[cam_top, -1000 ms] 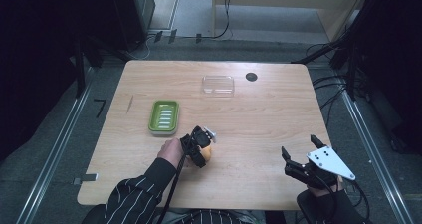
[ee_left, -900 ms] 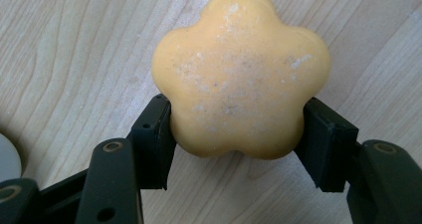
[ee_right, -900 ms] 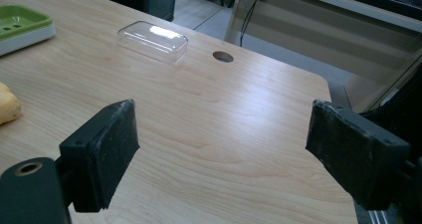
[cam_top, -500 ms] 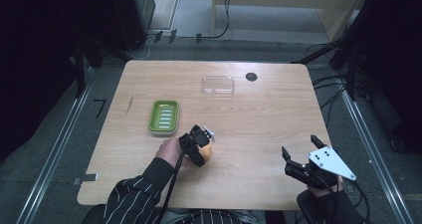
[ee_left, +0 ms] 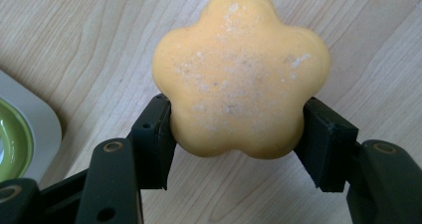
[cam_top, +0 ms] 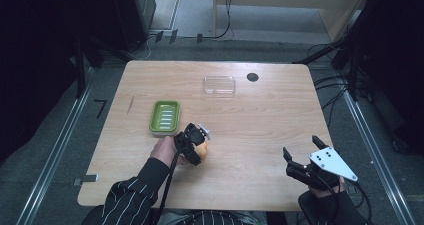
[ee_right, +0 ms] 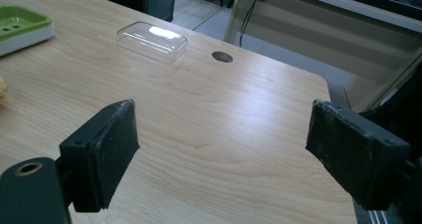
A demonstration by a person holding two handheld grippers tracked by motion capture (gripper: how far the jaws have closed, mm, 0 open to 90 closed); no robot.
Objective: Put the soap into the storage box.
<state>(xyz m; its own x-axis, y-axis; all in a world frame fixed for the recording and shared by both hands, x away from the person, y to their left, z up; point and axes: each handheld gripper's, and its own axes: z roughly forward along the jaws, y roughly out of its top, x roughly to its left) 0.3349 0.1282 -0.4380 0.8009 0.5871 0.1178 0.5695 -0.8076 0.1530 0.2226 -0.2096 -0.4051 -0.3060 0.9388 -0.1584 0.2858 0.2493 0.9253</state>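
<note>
An orange flower-shaped soap (ee_left: 241, 74) sits between the two black pads of my left gripper (ee_left: 239, 134), which is shut on it just above the wooden table (ee_left: 74, 35). In the high view the left gripper (cam_top: 192, 144) holds the soap (cam_top: 201, 149) near the table's middle front, right of the green soap dish (cam_top: 164, 117). My right gripper (cam_top: 300, 166) stands open over the table's front right, its pads (ee_right: 102, 152) wide apart with nothing between them.
A clear plastic lid (cam_top: 219, 85) lies at the back middle, beside a round cable hole (cam_top: 252, 77). The green dish (ee_right: 22, 22) and the lid (ee_right: 152, 41) lie far ahead in the right gripper view. Bare wood spreads between the hands.
</note>
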